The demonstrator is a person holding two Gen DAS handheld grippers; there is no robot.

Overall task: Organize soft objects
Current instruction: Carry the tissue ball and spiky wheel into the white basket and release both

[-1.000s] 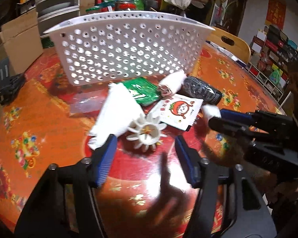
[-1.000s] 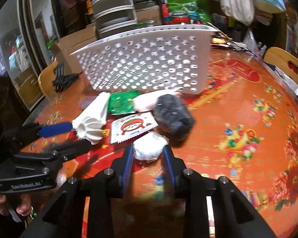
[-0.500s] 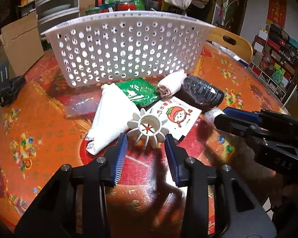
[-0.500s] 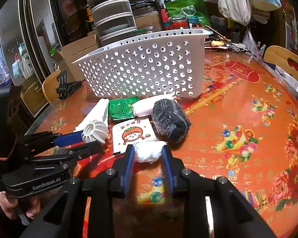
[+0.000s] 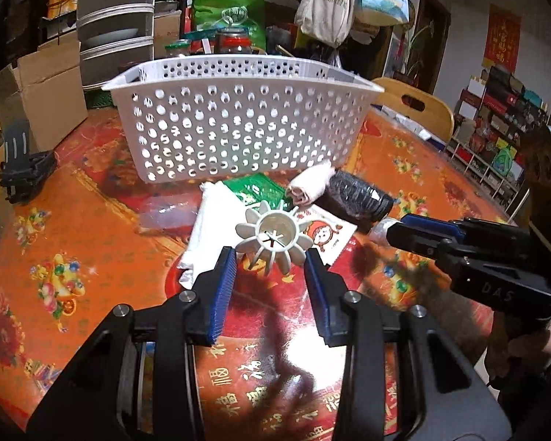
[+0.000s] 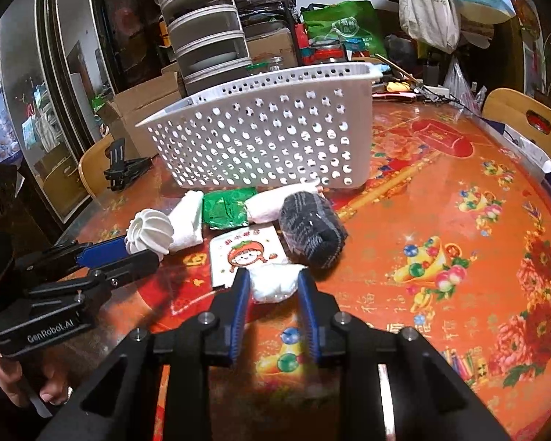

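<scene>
My left gripper (image 5: pixel 270 262) is shut on a white flower-shaped plastic piece (image 5: pixel 273 234), lifted off the table; it also shows in the right wrist view (image 6: pixel 148 236). My right gripper (image 6: pixel 272 283) is shut on a small white soft bundle (image 6: pixel 275 282). A white perforated basket (image 5: pixel 235 110) stands behind. In front of it lie a white folded cloth (image 5: pixel 213 217), a green packet (image 5: pixel 259 191), a pinkish rolled cloth (image 5: pixel 310 183), a dark rolled sock (image 5: pixel 356 200) and a cartoon tomato sachet (image 6: pixel 244 255).
The round table (image 6: pixel 459 220) has a red-orange patterned cover. A black folding stand (image 5: pixel 22 169) sits at the left edge. Cardboard boxes (image 5: pixel 44 92), stacked drawers, jars and bags crowd the back. A wooden chair (image 5: pixel 415 110) stands at the right.
My left gripper closed on the flower-shaped piece and raised it. My right gripper closed on the white bundle and both grippers pulled back and up a little.
</scene>
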